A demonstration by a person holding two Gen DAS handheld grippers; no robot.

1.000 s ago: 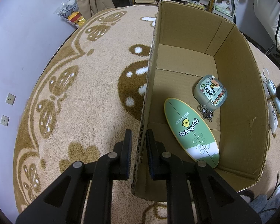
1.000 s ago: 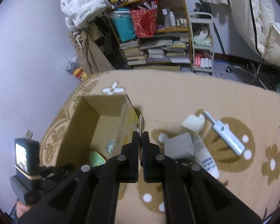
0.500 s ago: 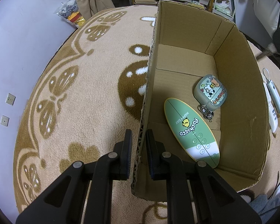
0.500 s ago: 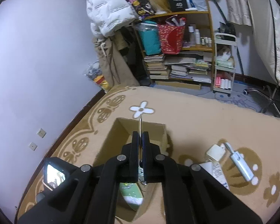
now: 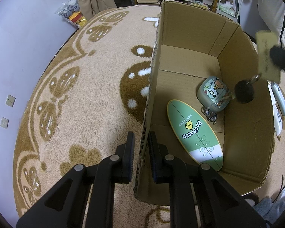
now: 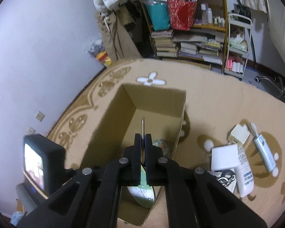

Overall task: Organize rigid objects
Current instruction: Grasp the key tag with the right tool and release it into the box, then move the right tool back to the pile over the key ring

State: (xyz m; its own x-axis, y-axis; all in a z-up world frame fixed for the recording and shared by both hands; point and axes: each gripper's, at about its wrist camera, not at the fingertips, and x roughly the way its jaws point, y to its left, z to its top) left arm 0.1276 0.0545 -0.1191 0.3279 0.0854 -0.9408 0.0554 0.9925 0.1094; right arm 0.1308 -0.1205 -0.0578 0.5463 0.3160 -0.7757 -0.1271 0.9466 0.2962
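An open cardboard box (image 5: 188, 32) stands on the rug. My left gripper (image 5: 140, 138) is shut on its left wall, one finger inside and one outside. On the box floor lie a green oval Pochacco board (image 5: 194, 134) and a grey cartoon case (image 5: 214, 94) with a keyring. My right gripper (image 6: 142, 138) is shut on a flat tan card (image 6: 142, 127), seen edge-on above the box (image 6: 157, 102). In the left wrist view that card (image 5: 266, 57) hangs over the box's right wall, with a black pompom (image 5: 244, 94) dangling below it.
Right of the box on the rug lie a white square box (image 6: 224, 156), a white tube (image 6: 245, 172), a slim white device (image 6: 264, 148), a cream adapter (image 6: 238, 134) and keys (image 6: 225, 176). A bookshelf (image 6: 190, 38) stands behind.
My right gripper has carried the card leftward, from above the loose items to over the box. Card and pompom have come into the left wrist view. The left gripper has kept still.
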